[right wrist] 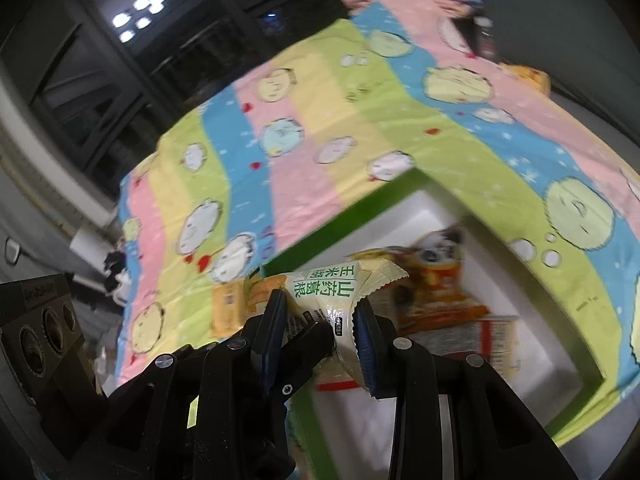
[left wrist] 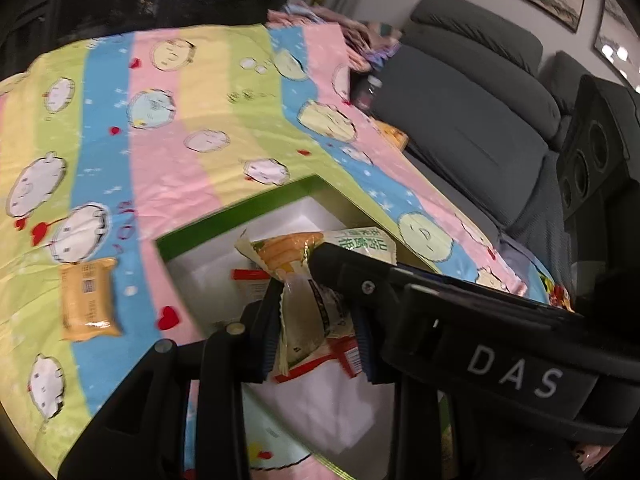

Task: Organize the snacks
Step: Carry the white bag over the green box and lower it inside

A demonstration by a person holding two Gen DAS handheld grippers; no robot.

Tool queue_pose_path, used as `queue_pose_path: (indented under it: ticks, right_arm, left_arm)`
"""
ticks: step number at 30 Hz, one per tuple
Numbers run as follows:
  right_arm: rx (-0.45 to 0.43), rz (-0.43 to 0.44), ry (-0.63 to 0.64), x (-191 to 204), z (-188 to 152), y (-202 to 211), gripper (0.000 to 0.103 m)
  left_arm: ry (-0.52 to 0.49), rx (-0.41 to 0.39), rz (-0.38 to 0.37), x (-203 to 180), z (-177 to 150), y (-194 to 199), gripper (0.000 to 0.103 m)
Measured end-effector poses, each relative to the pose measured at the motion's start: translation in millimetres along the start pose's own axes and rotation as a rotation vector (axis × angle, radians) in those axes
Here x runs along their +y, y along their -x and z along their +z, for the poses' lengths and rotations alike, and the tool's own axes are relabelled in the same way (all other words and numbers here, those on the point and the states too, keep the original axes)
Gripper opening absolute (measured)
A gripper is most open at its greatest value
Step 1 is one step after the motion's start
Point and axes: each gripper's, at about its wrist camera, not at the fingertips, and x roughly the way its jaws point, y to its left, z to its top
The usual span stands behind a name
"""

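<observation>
Green-rimmed box with a white foam lining sat low centre in both views, holding red-and-white packets and one blurry orange pack I couldn't read. Both my grippers pinched the same crinkly pale snack bag above it: left gripper, right gripper. An orange packet lay flat on the striped cartoon cloth, lower left.

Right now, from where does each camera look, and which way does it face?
Left wrist: sits on the left tool, looks along it over the green box; the right tool crosses in.
Right wrist: sits on the right tool, faces the same box; the left tool intrudes.
Shared: both grip the snack packet.
</observation>
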Motion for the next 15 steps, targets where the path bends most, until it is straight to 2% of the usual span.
queue_pose_path:
  ticks: [6, 15]
  right_arm:
    - [0.038, -0.047, -0.081, -31, 8, -11, 0.036]
    - [0.114, -0.131, -0.148, -49, 8, -36, 0.036]
  left_arm:
    - [-0.009, 0.08, -0.041, -8, 5, -33, 0.032]
    - [0.012, 0.172, -0.019, -5, 1, -67, 0.032]
